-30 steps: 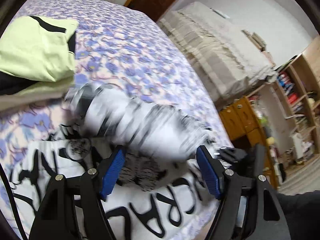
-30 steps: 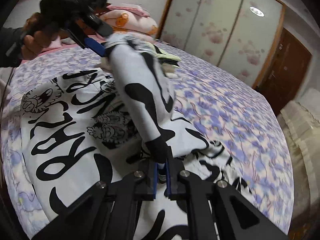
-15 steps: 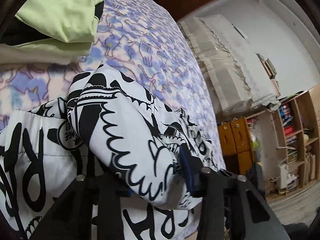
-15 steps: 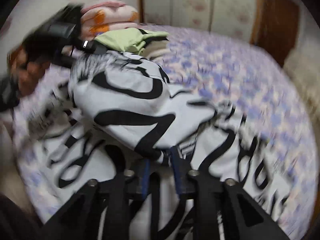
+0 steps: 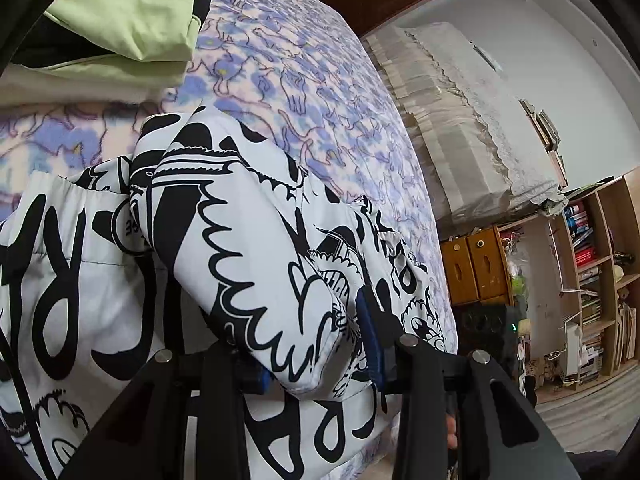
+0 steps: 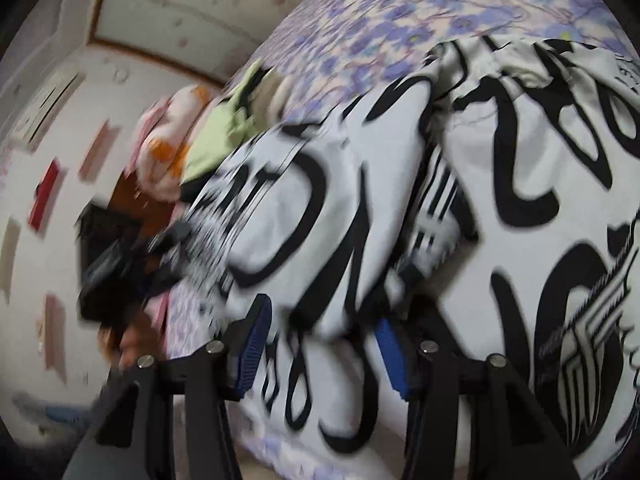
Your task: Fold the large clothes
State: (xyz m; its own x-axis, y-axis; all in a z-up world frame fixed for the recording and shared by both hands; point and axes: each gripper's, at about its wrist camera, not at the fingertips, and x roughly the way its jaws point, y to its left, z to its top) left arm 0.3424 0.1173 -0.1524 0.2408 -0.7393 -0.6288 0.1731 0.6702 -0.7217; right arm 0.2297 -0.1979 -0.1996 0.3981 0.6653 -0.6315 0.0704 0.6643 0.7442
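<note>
White garment with black lettering (image 5: pixel 248 248) spread on the floral bed (image 5: pixel 320 92), low and centre in both views, one fold doubled over the flat part; left tongs (image 5: pixel 320 356) clamped on that fold's end at lower centre; right tongs (image 6: pixel 324 348) just opening, blue pads apart, fold's edge loose between them; folded green clothes (image 5: pixel 132 12) stacked upper left.

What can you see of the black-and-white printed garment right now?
The black-and-white garment is white cloth, padded-looking, printed with bold black lettering and cartoon line drawings. It lies spread on the floral bedspread, with one long part folded across the body. The left gripper is closed on that fold's end; the right gripper has just been opening, its pads off the cloth between them. Folded green clothes lie beyond.
</note>
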